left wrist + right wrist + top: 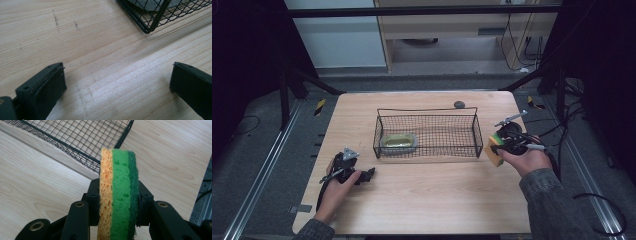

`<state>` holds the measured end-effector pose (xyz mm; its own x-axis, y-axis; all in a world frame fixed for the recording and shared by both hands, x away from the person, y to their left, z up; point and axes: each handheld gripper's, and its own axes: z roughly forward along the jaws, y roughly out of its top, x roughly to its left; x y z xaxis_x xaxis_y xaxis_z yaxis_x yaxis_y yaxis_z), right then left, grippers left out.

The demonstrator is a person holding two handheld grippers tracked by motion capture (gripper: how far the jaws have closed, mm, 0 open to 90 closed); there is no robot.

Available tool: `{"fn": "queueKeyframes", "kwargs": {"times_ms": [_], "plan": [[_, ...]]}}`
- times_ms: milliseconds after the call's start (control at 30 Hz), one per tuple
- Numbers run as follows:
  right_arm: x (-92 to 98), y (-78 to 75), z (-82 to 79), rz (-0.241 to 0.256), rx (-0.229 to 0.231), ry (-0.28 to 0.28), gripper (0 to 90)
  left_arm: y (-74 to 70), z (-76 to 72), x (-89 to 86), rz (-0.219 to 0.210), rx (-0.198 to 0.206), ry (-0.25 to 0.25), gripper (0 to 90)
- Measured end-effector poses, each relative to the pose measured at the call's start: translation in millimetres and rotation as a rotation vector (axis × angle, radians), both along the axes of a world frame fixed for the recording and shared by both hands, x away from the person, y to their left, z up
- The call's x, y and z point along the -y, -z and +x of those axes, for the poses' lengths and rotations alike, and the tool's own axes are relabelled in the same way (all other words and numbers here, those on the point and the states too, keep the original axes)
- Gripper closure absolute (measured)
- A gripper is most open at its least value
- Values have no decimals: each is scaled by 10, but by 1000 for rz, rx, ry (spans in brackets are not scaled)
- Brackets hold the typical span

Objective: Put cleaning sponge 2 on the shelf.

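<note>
Clamped on a sponge point(118, 192) at the right gripper point(507, 145): both jaws pressed flat against its orange and dark green faces, sponge standing on edge between them, top half sticking out past the jaw tips. Held just off the right end of the wire basket point(475, 131), near the right edge of the table point(432, 200).

Open and empty at the left gripper point(362, 175): jaws set wide apart, resting low over bare wood near the left side, with the near left corner of the basket just beyond.

Possible trouble from here, as a judgement: soft sponge, so some risk of squeezing out or twisting in the jaws if nudged against the basket rim. Likely snag point at the right end wall, close to the sponge; a low approach could catch the wire and push the light basket along the table. Also a risk to the small dish point(399, 142) already lying in the left part of the basket if the sponge lands on it.

Open room: right half of the basket floor clear, good for a drop from above. Broad bare wood along the near side between both hands. Little margin to the right, table edge close by. Small dark object point(459, 104) at the far edge, well apart from everything.
</note>
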<state>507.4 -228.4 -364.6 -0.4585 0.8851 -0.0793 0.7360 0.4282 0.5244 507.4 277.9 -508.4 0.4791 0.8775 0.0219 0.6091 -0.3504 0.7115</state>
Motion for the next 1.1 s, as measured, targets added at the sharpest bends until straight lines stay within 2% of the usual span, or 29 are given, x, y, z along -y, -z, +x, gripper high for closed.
{"fn": "queueKeyframes", "kwargs": {"times_ms": [333, 567, 667, 833, 1100], "plan": [[59, -57, -6, -23, 6, 12, 641, -1, 1, -2, 2, -1, 2, 0], [126, -167, 102, -40, 32, 33, 642, -1, 1, -2, 2, -1, 2, 0], [148, -229, 171, -61, 54, 40, 642, -1, 1, -3, 2, -2, 3, 0], [152, -342, 317, -60, 110, 53, 642, -1, 1, -2, 2, -1, 2, 0], [51, -538, 525, -67, 176, 49, 642, 1, 1, 1, -4, -2, 1, 0]]}}
